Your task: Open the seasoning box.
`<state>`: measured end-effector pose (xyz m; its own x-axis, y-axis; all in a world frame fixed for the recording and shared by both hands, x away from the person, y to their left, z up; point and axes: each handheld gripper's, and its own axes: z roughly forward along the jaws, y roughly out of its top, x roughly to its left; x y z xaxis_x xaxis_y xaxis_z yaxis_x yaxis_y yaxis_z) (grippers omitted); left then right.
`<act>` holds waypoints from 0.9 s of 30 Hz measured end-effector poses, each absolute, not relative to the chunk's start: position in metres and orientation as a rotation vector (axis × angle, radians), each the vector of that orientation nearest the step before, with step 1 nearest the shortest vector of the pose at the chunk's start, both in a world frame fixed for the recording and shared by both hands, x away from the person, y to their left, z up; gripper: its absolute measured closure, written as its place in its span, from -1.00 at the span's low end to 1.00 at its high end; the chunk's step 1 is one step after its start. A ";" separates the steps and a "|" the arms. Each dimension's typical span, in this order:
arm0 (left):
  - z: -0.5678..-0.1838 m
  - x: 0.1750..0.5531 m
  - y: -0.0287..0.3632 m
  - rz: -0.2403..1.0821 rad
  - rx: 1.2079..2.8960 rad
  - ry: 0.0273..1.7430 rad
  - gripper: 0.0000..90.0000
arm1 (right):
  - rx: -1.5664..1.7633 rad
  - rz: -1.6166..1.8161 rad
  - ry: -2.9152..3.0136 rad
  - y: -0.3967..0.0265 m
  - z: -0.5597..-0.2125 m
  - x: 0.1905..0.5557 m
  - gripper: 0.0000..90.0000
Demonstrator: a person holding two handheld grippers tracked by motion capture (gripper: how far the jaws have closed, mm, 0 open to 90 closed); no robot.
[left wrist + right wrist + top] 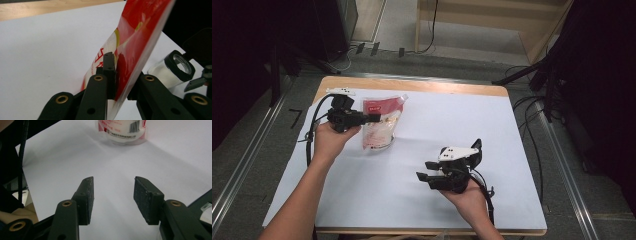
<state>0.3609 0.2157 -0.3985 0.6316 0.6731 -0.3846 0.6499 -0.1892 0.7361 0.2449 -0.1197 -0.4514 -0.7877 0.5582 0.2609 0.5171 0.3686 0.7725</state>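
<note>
High view: left gripper [374,118] clamped on pouch [379,125] at far left, standing on table [492,130]. Right gripper [426,171] near right, agape, empty. Next: probably steady pouch, bring right across.

One pouch [381,123], red and white, on one table [422,85]. One white sheet [447,130] over the tabletop. Two grippers: left [374,118] and right [424,172], one in each of two hands. One clear jar [175,68] with a black rim in the left gripper view.
</note>
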 end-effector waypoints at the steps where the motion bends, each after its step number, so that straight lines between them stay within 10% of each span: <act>1: -0.399 0.360 0.217 0.022 1.886 1.055 0.82 | 0.999 1.418 2.559 -0.120 -0.452 0.245 0.14; 27: -0.399 0.319 0.252 0.086 1.876 1.090 0.30 | 0.993 1.421 2.566 -0.128 -0.444 0.245 0.14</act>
<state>0.3192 0.2518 -0.3987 0.6030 0.7116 -0.3606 0.6460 -0.1703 0.7441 0.2447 -0.1278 -0.4444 -0.7935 0.5517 0.2570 0.5106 0.3737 0.7743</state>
